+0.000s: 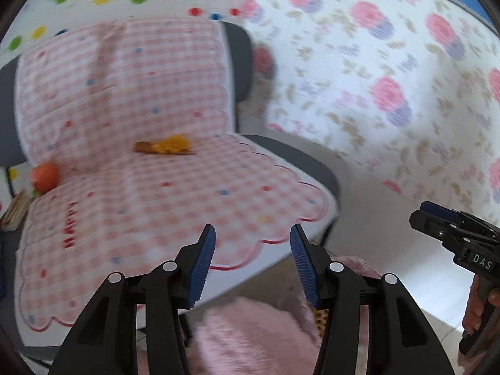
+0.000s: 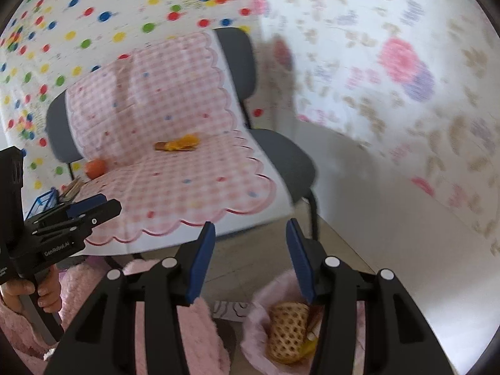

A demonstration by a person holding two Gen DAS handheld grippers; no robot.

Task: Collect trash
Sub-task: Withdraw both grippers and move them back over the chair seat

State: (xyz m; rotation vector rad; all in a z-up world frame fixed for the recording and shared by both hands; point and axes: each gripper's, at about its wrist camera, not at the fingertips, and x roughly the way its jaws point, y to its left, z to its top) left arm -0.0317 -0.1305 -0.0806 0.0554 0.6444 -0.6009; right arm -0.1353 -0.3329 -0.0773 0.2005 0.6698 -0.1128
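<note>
Where the far left edge of the chair seat meets the backrest, an orange (image 1: pixel 46 176) resting on the pink checked cushion (image 1: pixel 175 193), partly off its edge. Below and left of it, a bundle of sticks (image 2: pixel 72 189) and a blue basket (image 2: pixel 44 202), both blurred. Near the middle of the seat, right at the fold under the backrest, an orange peel (image 1: pixel 165 147) lying flat, well apart from the orange. Grey chair (image 1: pixel 242 59) showing past the cushion on its right side, backed by a dotted cloth on the left and a flowered cloth (image 1: pixel 390 62) on the right.

In the near ground, left tongs (image 1: pixel 252 261) about half open, nothing between the blue pads, aimed over the front edge of the seat. Right tongs (image 2: pixel 250 257) likewise half open and empty, hanging over the floor in front of the chair. Each held by a hand (image 2: pixel 22 292) in a fluffy pink sleeve. Down at the near right, under the right tongs, a pink bag (image 2: pixel 265 309) holding a yellow foam net (image 2: pixel 287 331) and some scraps.
</note>
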